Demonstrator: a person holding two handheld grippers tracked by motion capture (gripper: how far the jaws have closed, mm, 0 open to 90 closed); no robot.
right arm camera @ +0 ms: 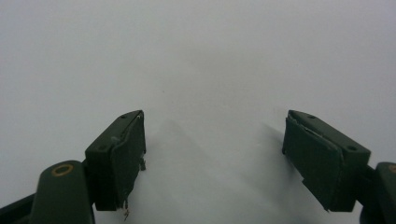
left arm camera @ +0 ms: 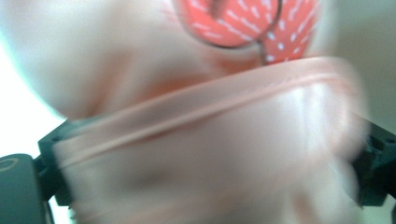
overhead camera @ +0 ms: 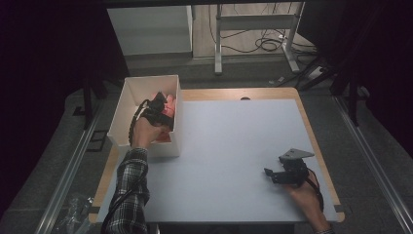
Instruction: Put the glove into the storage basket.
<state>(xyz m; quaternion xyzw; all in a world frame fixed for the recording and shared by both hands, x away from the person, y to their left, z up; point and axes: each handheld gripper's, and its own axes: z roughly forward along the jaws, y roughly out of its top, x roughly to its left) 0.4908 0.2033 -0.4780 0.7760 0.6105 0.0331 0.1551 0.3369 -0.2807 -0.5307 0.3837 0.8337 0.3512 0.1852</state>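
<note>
Over at the left, the left gripper [overhead camera: 157,113] sits inside the white box [overhead camera: 127,105], jaws wide around pink cloth [left arm camera: 224,154] without pinching it. Meanwhile the right gripper [right arm camera: 212,154] rests gaping on the table [overhead camera: 234,146].

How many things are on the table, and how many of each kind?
White box: 1
Pile of pink cloth in the box, too bunched to count the pieces: 1
Grippers, left and right: 2
Total: 4
</note>
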